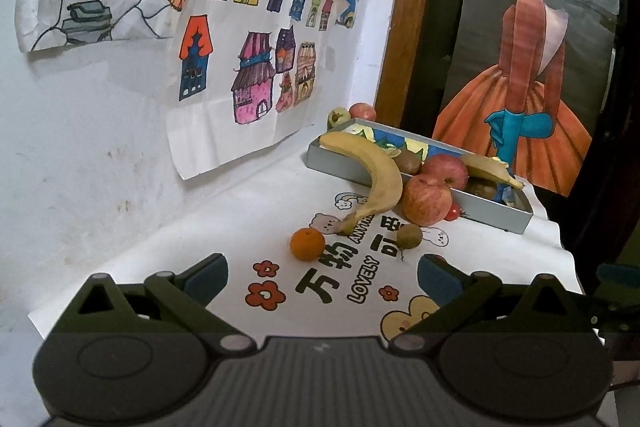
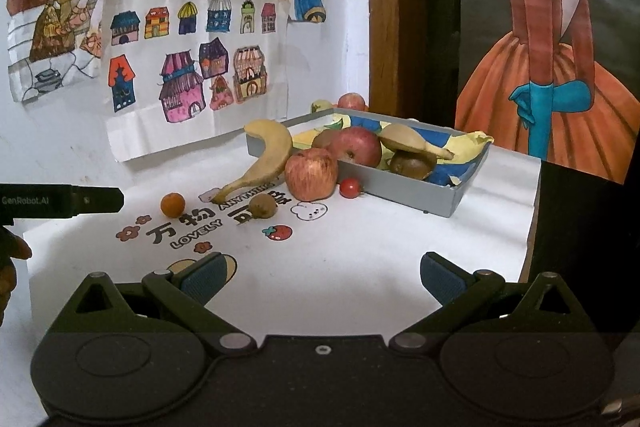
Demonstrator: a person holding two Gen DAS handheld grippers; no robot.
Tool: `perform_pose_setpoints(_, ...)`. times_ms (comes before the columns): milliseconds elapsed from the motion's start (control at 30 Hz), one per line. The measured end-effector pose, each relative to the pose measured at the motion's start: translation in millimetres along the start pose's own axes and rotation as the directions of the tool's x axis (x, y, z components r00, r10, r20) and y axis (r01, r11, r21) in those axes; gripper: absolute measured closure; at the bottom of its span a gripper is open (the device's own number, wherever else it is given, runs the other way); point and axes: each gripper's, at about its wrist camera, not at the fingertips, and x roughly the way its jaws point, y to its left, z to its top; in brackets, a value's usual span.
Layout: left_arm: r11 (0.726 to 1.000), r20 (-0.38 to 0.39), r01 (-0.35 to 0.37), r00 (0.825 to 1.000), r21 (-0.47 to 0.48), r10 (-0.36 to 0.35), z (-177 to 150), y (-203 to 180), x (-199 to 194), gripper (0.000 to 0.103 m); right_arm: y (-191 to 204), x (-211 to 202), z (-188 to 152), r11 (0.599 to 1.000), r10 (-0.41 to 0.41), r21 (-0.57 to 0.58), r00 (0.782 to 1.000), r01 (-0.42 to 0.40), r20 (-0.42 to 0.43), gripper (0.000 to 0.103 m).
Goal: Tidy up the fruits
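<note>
Both the left gripper (image 1: pixel 322 273) and right gripper (image 2: pixel 326 271) are held wide apart, empty. A banana (image 2: pixel 262 163) is leaned on the grey tray (image 2: pixel 400 187); an orange (image 2: pixel 173 205) is seen apart on the desk (image 2: pixel 400 247).

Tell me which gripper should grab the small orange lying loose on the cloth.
Left, probably. The orange lies just ahead of the open left gripper. From the right gripper, also open, it sits farther off to the left.
</note>
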Motion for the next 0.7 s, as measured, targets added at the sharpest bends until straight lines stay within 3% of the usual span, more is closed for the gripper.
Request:
perform_pose_setpoints(467, 1.000, -0.028, -0.027, 0.999, 0.014, 0.027, 7.9, 10.9, 23.6, 0.000, 4.6, 33.3, 13.4, 0.998, 0.027, -0.053, 0.999, -0.029, -0.024, 0.001)
perform_pose_setpoints(700, 0.999, -0.064, -0.023, 0.998, 0.035, 0.025, 10.7, 13.8, 45.7, 0.000, 4.2, 61.4, 23.9, 0.992, 0.099, -0.075, 0.995, -0.100, -0.027, 0.001)
